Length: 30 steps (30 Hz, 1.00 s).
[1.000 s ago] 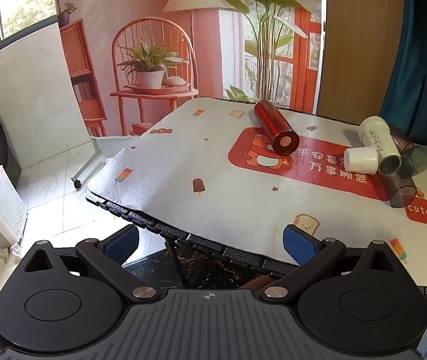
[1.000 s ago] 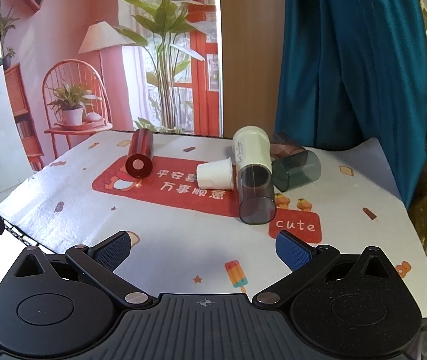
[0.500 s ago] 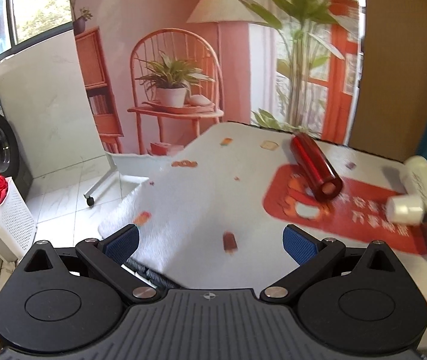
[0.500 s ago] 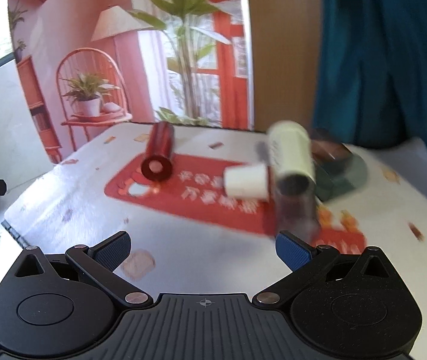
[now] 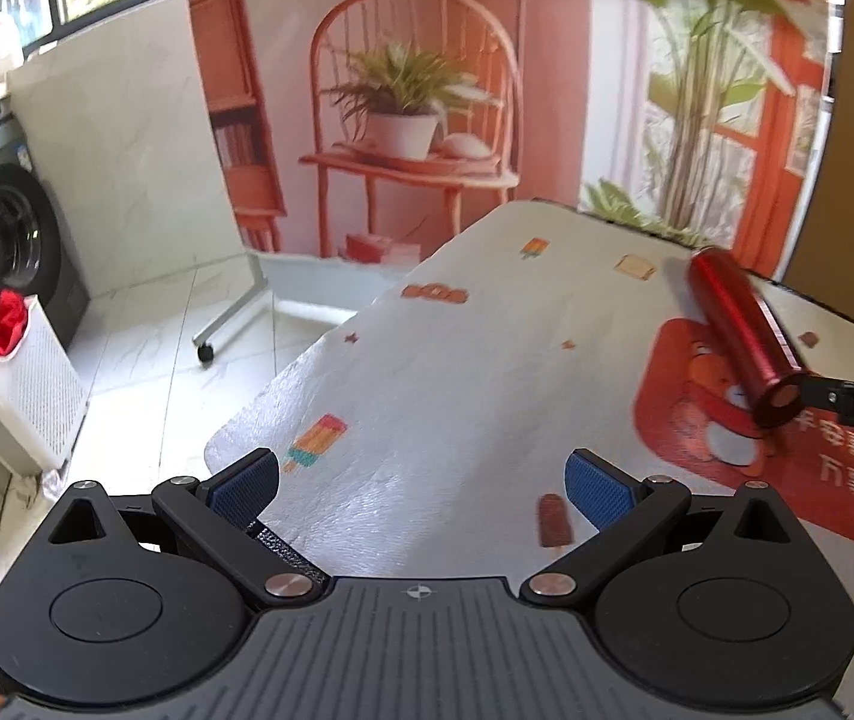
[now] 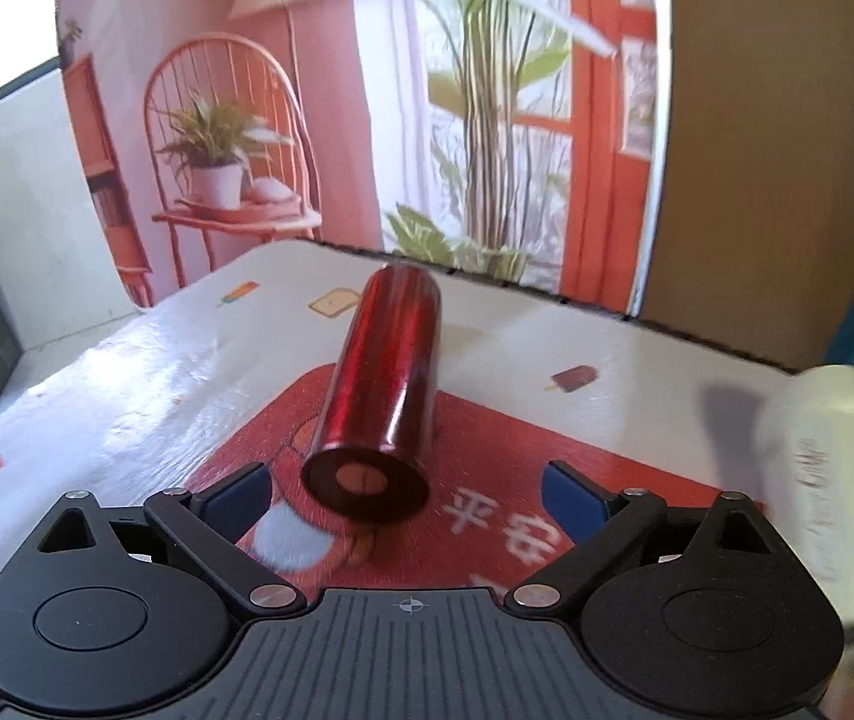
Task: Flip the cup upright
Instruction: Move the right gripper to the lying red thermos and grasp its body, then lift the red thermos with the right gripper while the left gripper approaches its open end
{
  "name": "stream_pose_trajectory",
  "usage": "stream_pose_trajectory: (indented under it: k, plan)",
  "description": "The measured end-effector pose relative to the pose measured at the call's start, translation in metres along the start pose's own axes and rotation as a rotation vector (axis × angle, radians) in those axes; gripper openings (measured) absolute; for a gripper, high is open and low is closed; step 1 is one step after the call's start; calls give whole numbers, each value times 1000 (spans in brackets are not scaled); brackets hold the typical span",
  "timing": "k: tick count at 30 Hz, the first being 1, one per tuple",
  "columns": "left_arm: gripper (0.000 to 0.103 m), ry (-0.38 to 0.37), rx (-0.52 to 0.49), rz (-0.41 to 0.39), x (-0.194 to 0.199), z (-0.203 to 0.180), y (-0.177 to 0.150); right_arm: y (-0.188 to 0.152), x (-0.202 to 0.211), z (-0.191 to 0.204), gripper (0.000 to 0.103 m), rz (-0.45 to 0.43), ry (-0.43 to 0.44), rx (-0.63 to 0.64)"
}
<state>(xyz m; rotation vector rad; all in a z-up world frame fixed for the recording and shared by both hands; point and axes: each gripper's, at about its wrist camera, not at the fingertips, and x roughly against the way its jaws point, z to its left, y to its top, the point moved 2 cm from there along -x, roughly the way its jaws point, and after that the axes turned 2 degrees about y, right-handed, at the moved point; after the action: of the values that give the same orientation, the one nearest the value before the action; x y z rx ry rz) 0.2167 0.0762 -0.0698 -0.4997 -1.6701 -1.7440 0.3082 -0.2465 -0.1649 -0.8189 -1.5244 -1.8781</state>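
Blue-padded fingers [image 6: 571, 501] of the right gripper [image 6: 406, 495] stood wide apart, and the near end of the red cup [image 6: 382, 384] lay between them without either pad touching it. That cup rested on its side on the red bear print of the tablecloth [image 6: 145, 384], its length running away from the camera, and whether the dark circular end facing the lens was the base or the mouth could not be told. At the right edge of that view a white cup [image 6: 835, 480] was smeared by motion blur and cut off by the frame, so only some faint lettering on it showed. The left gripper [image 5: 421, 480] hung over the near left part of the cloth with its jaws also spread and nothing between them. From there the red cup [image 5: 742, 339] appeared off to the right, lying flat, with a black finger of the right gripper [image 5: 847, 399] just beside its near end; the rest of that tool was cut off. Beyond the table stood a printed backdrop [image 5: 415, 96] of a chair and plant, and to the far left a laundry basket [image 5: 19, 378] and a washing machine [image 5: 1, 240], partly cropped
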Motion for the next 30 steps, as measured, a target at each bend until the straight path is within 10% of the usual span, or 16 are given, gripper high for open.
stream_pose_trajectory:
  k: [7,13,30]
  plan:
    - [102,-15,12,25,-21,1,-2,6,-55,3,92,56,-15,-7]
    - [102,-80,49,56,-27,-2,-9,2,-67,2,60,133,26,-22]
    - [98,-316,99,193,-19,-68,-23,-104,75,7,59,253,111,-132]
